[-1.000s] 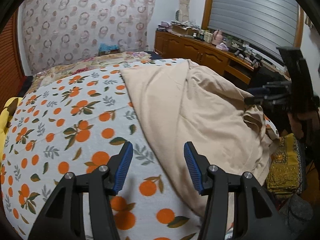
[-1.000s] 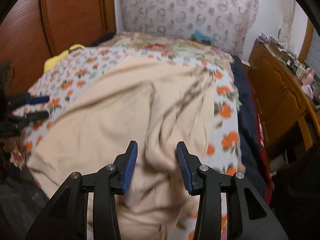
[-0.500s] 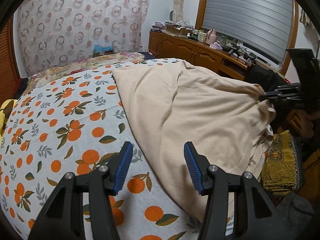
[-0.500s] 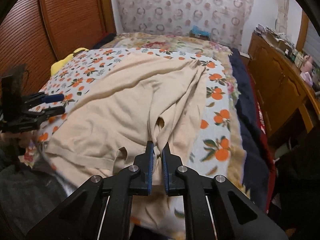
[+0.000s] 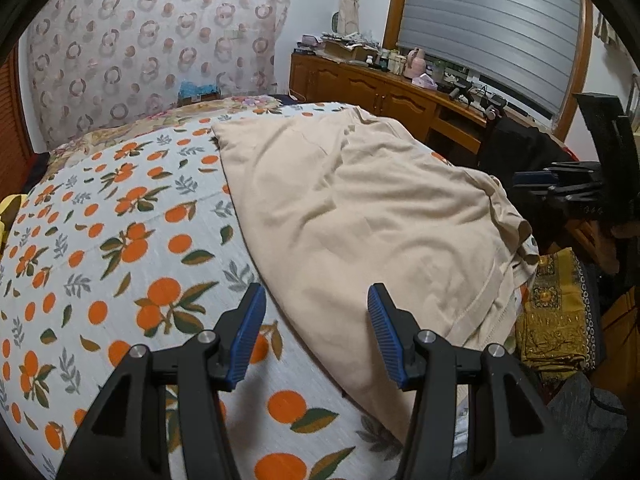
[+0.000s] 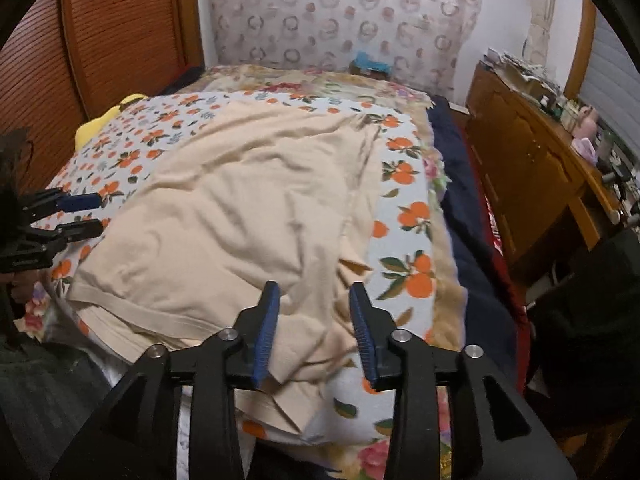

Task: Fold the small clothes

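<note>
A beige garment [image 5: 360, 208] lies spread and wrinkled on a bed sheet printed with oranges [image 5: 120, 240]. My left gripper [image 5: 316, 296] hovers open over the garment's near left edge, nothing between its pads. In the right wrist view the garment [image 6: 240, 208] fills the middle of the bed, its hem bunched at the near edge. My right gripper [image 6: 314, 292] hangs just above that bunched cloth with its jaws opening; the pads do not press on the fabric. Each gripper shows in the other's view: the right gripper [image 5: 532, 184] at the far right, the left gripper [image 6: 86, 214] at the far left.
A wooden dresser [image 6: 528, 168] with clutter on top runs along the right of the bed. A dark blue blanket [image 6: 460, 208] hangs over that bed edge. A yellow soft item [image 6: 104, 120] lies at the far left, and a gold patterned cloth [image 5: 556, 312] sits beside the bed.
Half a second ago my right gripper was shut on a fold of the garment; now its jaws stand apart and the cloth has dropped onto the bed. The left gripper has hardly moved.
</note>
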`<action>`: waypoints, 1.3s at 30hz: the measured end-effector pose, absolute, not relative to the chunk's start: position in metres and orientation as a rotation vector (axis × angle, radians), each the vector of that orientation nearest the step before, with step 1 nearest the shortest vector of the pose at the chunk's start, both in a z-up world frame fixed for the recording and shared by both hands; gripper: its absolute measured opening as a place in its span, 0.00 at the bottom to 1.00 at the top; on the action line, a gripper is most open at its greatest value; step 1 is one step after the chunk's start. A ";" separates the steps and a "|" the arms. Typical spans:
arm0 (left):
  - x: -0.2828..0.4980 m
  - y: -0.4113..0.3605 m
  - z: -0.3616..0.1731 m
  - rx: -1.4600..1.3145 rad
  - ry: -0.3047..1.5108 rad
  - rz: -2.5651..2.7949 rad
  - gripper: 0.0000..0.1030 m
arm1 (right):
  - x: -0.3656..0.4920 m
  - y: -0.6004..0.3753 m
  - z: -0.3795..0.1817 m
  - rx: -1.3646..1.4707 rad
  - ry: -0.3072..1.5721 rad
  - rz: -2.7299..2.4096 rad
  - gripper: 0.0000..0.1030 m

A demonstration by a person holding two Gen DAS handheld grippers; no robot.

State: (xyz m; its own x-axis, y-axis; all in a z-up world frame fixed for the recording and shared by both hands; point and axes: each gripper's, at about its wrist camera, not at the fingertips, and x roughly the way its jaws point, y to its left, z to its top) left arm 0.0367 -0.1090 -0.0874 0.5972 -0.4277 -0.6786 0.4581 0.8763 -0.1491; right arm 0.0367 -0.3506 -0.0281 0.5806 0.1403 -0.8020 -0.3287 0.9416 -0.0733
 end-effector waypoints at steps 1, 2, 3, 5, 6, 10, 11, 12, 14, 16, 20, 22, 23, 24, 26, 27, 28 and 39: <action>0.036 -0.110 -0.089 0.038 0.784 -0.518 0.51 | 0.038 -0.348 -0.034 -0.224 0.921 0.274 0.41; 0.036 -0.110 -0.090 0.036 0.787 -0.521 0.51 | 0.039 -0.345 -0.039 -0.227 0.929 0.273 0.41; 0.035 -0.111 -0.091 0.037 0.789 -0.524 0.51 | 0.040 -0.344 -0.044 -0.232 0.939 0.272 0.41; 0.034 -0.113 -0.093 0.043 0.795 -0.526 0.51 | 0.039 -0.340 -0.053 -0.239 0.957 0.274 0.41; 0.034 -0.113 -0.094 0.043 0.798 -0.526 0.51 | 0.039 -0.339 -0.056 -0.248 0.961 0.270 0.41; 0.033 -0.115 -0.095 0.038 0.802 -0.530 0.51 | 0.035 -0.341 -0.064 -0.261 0.975 0.268 0.26; 0.033 -0.117 -0.095 0.035 0.804 -0.532 0.51 | 0.034 -0.342 -0.067 -0.266 0.978 0.272 0.21; 0.033 -0.118 -0.095 0.036 0.806 -0.533 0.51 | 0.032 -0.342 -0.068 -0.270 0.977 0.280 0.06; 0.032 -0.120 -0.096 0.046 0.808 -0.535 0.51 | 0.026 -0.343 -0.065 -0.257 0.972 0.305 0.05; 0.031 -0.119 -0.096 0.045 0.808 -0.538 0.51 | 0.020 -0.346 -0.059 -0.245 0.968 0.319 0.05; 0.028 -0.115 -0.097 0.041 0.817 -0.536 0.51 | 0.014 -0.351 -0.058 -0.246 0.976 0.313 0.05; 0.028 -0.114 -0.098 0.046 0.825 -0.531 0.51 | 0.013 -0.349 -0.061 -0.242 0.979 0.313 0.05; 0.028 -0.113 -0.098 0.046 0.828 -0.530 0.51 | 0.014 -0.349 -0.062 -0.238 0.978 0.310 0.05; 0.028 -0.112 -0.100 0.044 0.833 -0.529 0.51 | 0.016 -0.349 -0.062 -0.235 0.977 0.304 0.06; 0.028 -0.111 -0.101 0.042 0.838 -0.529 0.51 | 0.018 -0.349 -0.062 -0.221 0.969 0.296 0.07; 0.027 -0.112 -0.101 0.041 0.840 -0.530 0.51 | 0.018 -0.350 -0.062 -0.217 0.964 0.291 0.08; 0.026 -0.112 -0.102 0.042 0.841 -0.531 0.51 | 0.019 -0.350 -0.061 -0.221 0.958 0.280 0.14; 0.012 -0.115 -0.107 0.030 0.872 -0.569 0.51 | 0.025 -0.367 -0.073 -0.166 0.954 0.208 0.52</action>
State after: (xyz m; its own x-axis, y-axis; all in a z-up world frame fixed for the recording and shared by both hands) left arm 0.0124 -0.1147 -0.1072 0.5055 -0.4594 -0.7304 0.4832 0.8520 -0.2014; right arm 0.0247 -0.3666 -0.0728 0.5607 0.1032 -0.8216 -0.2488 0.9673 -0.0483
